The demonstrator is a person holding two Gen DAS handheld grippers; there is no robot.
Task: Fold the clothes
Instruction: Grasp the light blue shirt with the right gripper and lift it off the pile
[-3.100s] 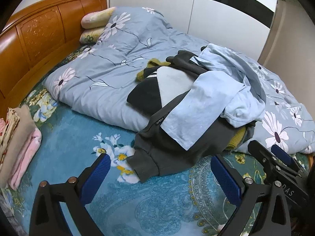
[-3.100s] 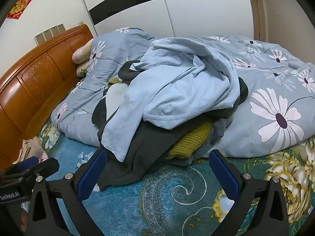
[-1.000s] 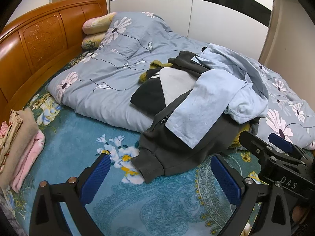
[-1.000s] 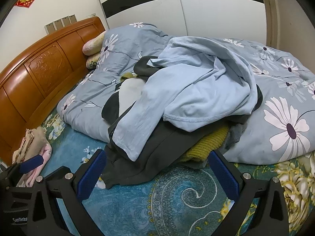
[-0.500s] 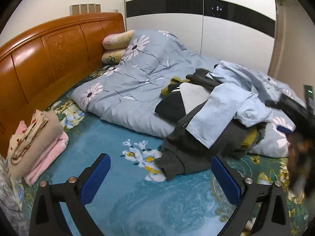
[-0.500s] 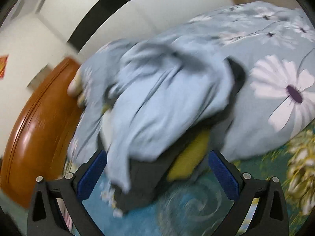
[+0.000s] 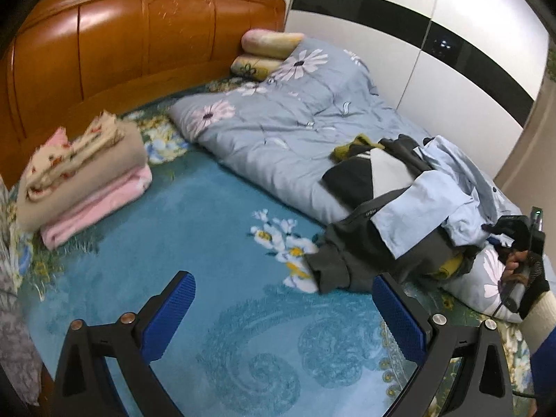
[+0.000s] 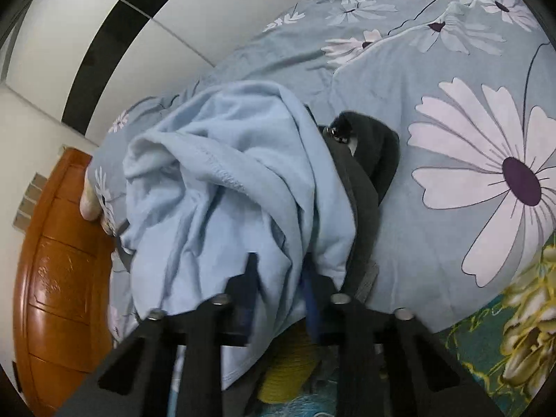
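The heap of unfolded clothes (image 7: 410,215) is lying at the edge of the grey-blue daisy quilt (image 7: 278,128), at about 3 o'clock in the left wrist view, and spilling onto the teal floral bedspread (image 7: 222,243). Its long axis is running from 1 o'clock down toward 7 o'clock, with a dark grey sweatshirt (image 7: 351,253) pointing its cuffed end toward 8 o'clock. A light blue shirt (image 7: 417,208) is draping over the top, a black-and-white garment (image 7: 368,173) is sitting beside it toward 11 o'clock, and a mustard knit (image 7: 448,267) is peeking out underneath. The left gripper (image 7: 283,316) is hovering above the bedspread with its blue-padded fingers spread wide and holding nothing. The right gripper (image 8: 278,288) is reaching into the heap from the 3 o'clock side, its fingers drawn narrow and pinching a fold of the light blue shirt (image 8: 222,187), whose folds are running from 11 o'clock to 6 o'clock in the right wrist view. A stack of folded blankets (image 7: 80,177), beige over pink, is resting at 9 o'clock near the wooden headboard (image 7: 139,41), and two pillows (image 7: 264,52) are lying at 12 o'clock.
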